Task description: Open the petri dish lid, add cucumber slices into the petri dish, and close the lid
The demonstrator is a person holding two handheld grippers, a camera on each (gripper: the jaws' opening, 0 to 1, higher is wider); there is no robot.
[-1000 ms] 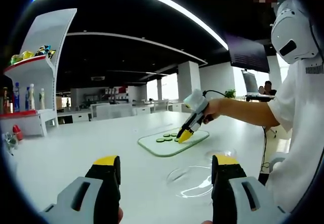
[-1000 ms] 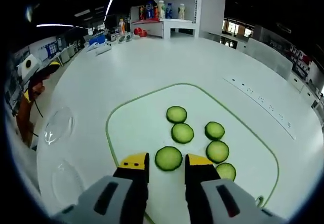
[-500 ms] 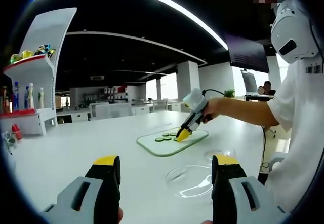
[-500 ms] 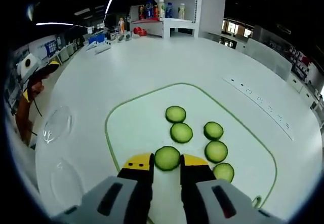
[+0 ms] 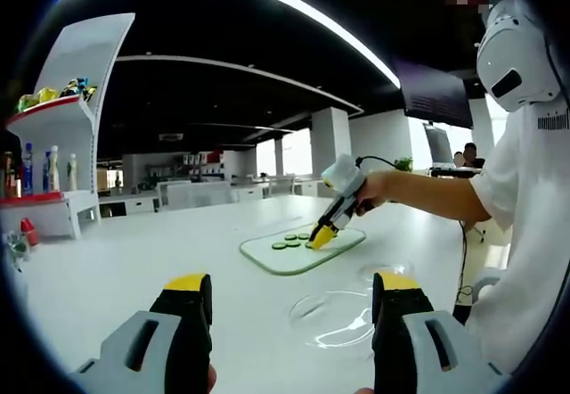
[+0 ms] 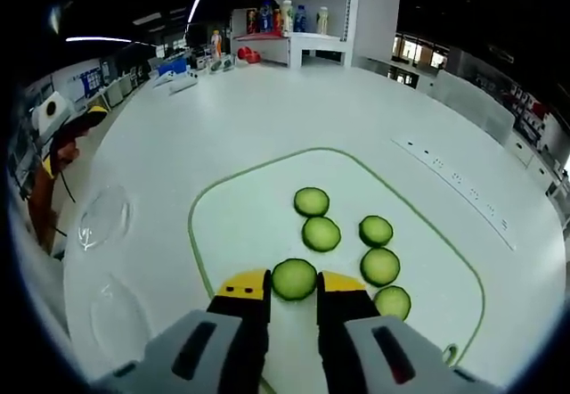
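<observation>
White table (image 5: 107, 269) in open office, shelf with bottles (image 5: 40, 171) behind; no readable writing. Left gripper view: left gripper (image 5: 289, 309) jaws spread wide above clear petri dish (image 5: 337, 316). Right gripper view: right gripper (image 6: 294, 289) pinching flat cucumber slice (image 6: 295, 279) on cutting board (image 6: 240, 225); dish lid (image 6: 102, 217) left.

Round cucumber slices (image 6: 321, 233): pale green flesh, darker green rind. White cutting board with thin green border line (image 6: 223, 233). Glossy white tabletop (image 6: 267, 109). Clear, colourless glass petri dish (image 5: 336, 314) and its clear lid (image 6: 101, 217). Right gripper (image 6: 294, 289): grey body, black jaws tipped yellow; left gripper (image 5: 291, 300) the same. White shelf unit with red edge (image 5: 62, 135) carrying multicoloured bottles. White sleeve (image 5: 525, 198).
</observation>
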